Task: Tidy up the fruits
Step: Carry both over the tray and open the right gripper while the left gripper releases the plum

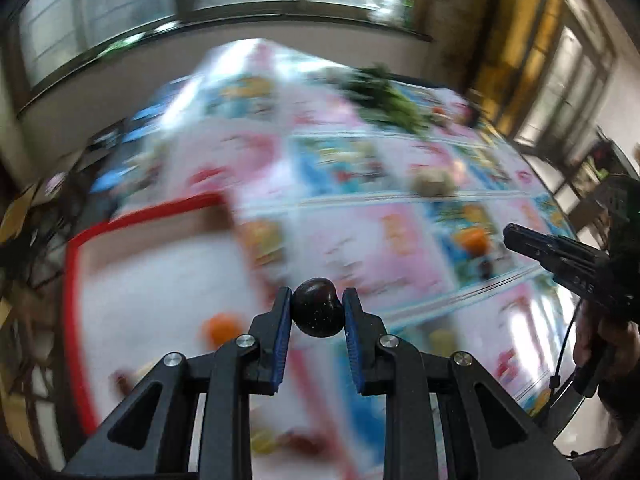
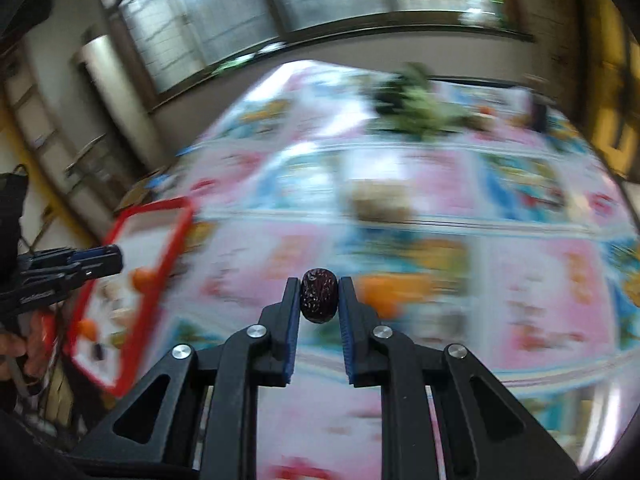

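The left gripper [image 1: 317, 312] pinches a smooth, dark, round fruit [image 1: 317, 307] between the tips of its two blue-padded black fingers [image 1: 282, 320], held above the table, near the right edge of a white rectangular tray with a red rim [image 1: 74, 280]. The tray lies at the left of the table. In the left wrist view one small orange fruit [image 1: 222, 329] sits on it just left of the gripper; the right wrist view shows two orange fruits and a few small dark or pale pieces there, too blurred to name.

The table is covered by a glossy pink-and-blue patterned cloth [image 1: 360, 208]. Its printed panels carry pictures and red writing, but blur makes none of it readable.

Further right on the cloth lie one pale brownish lump [image 1: 434, 184], one loose orange fruit [image 1: 474, 240] and, at the far side, one bunch of green leafy vegetables [image 1: 384, 100].

The right gripper [image 2: 319, 296] pinches a wrinkled dark red oval fruit [image 2: 319, 295], speckled with light, upright between its fingertips, above the cloth and just left of the loose orange fruit. Embossed lettering on the gripper bodies is too small to read.
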